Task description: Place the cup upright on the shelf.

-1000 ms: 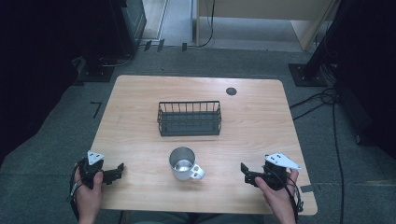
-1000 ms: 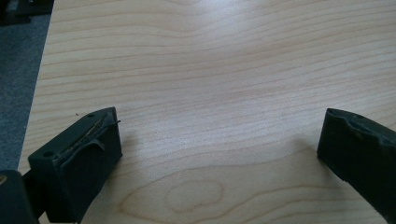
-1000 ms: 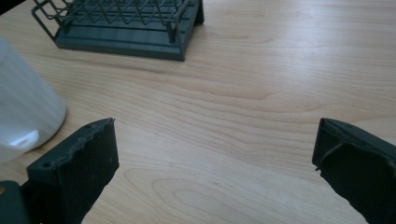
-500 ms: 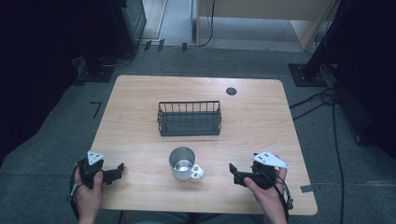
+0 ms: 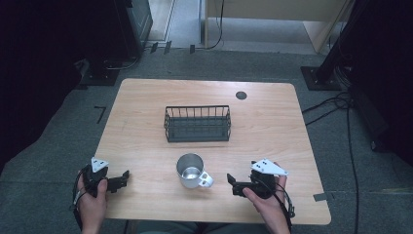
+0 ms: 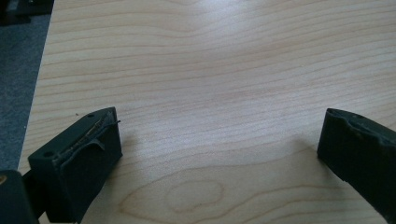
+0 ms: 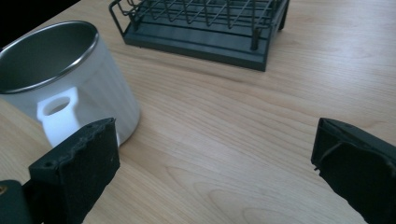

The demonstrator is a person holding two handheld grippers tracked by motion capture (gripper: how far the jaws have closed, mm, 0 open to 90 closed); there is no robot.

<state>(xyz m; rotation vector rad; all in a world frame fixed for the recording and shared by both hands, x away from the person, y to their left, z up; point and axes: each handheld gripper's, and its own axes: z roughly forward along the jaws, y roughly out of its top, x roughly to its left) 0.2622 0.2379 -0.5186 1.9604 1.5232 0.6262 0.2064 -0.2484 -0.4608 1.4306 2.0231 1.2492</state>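
Pale wood grain is running across the bench (image 5: 146,141), a rounded-corner top with a small dark disc (image 5: 241,95) set near its far edge. Grey carpet (image 5: 58,146) is lying around it, with cables (image 5: 341,105) trailing at the right. A black wire basket (image 5: 197,123) is sitting mid-bench. Nearer the person, a white mug (image 5: 193,170) with a shiny steel inside is standing upright, handle toward the right gripper (image 5: 233,183), whose fingers are gaping wide just beside it. The left gripper (image 5: 124,178) is resting well apart from the mug, fingers spread over bare wood.
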